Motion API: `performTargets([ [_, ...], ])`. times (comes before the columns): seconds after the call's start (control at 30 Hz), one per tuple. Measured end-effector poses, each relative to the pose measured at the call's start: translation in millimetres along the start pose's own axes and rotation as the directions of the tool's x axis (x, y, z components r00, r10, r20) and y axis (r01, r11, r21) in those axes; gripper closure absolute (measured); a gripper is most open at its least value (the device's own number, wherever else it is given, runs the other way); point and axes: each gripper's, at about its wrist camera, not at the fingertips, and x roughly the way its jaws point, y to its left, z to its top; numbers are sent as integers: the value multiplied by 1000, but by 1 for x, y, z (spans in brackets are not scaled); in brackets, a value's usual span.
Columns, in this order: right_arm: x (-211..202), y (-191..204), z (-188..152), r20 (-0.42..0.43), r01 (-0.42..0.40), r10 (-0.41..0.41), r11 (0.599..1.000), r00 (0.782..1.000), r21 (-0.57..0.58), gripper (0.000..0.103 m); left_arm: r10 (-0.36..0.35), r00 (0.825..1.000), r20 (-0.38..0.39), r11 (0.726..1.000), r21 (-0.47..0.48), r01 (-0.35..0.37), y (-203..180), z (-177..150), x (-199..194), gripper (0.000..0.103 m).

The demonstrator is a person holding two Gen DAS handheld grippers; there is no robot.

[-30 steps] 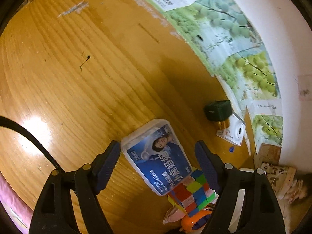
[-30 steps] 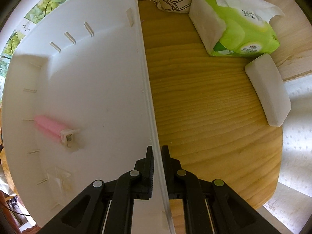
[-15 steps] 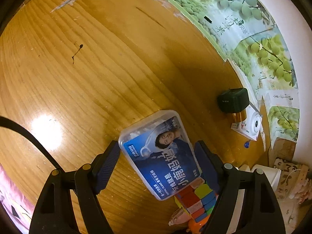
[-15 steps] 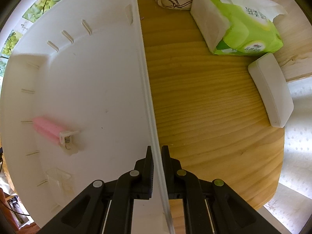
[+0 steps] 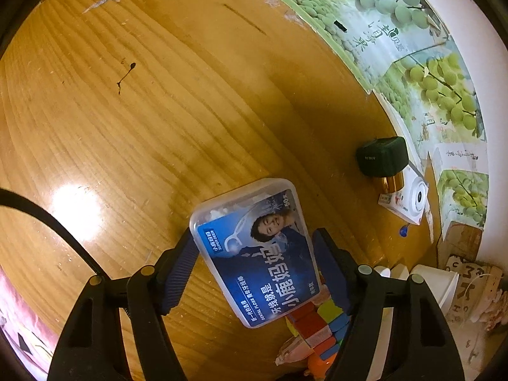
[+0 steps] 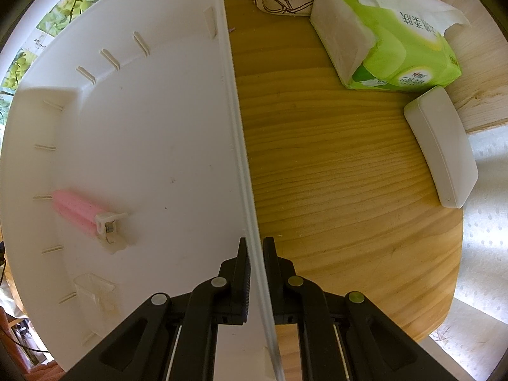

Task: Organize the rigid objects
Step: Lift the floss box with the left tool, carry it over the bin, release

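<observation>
A clear dental floss box (image 5: 254,254) with a blue label lies skewed on the wooden table (image 5: 158,127). My left gripper (image 5: 254,236) straddles it. Its jaws are closing, and both pads touch the box's long sides. In the right wrist view my right gripper (image 6: 256,240) points straight down, shut on the thin side wall of a white plastic bin (image 6: 235,127). Inside the bin lie a pink clip-like piece (image 6: 79,209) and a small clear box (image 6: 95,292).
A colour cube (image 5: 320,324) and an orange object (image 5: 317,368) sit just below the floss box. A dark green box (image 5: 382,157) and a white carton (image 5: 409,200) stand by the wall. A green tissue pack (image 6: 387,35) and a white case (image 6: 441,149) lie right of the bin.
The left gripper has come down over the floss box and its fingers have narrowed onto its sides. The right gripper and the bin have stayed put.
</observation>
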Motion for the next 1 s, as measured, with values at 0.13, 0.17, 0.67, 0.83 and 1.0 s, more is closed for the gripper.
performTargets([
  [0.13,-3,3,-1,4,0,0,1000,1000,-1,95,6,1000,-5,1000,9,-5,4,-6,-1,28],
  [0.17,-3,2,-1,5,0,0,1000,1000,-3,95,9,1000,-3,1000,11,-9,5,-8,-1,28],
  [0.67,-7,7,-10,38,-16,18,999,999,-41,95,41,999,-36,998,49,-39,35,-71,-5,29],
  [0.83,-8,6,-14,46,-29,32,998,998,-62,95,38,998,-44,997,66,-35,42,-94,-7,29],
  [1.0,-11,7,-18,54,-37,41,996,998,-83,95,46,999,-28,995,93,-43,39,-117,-12,29],
])
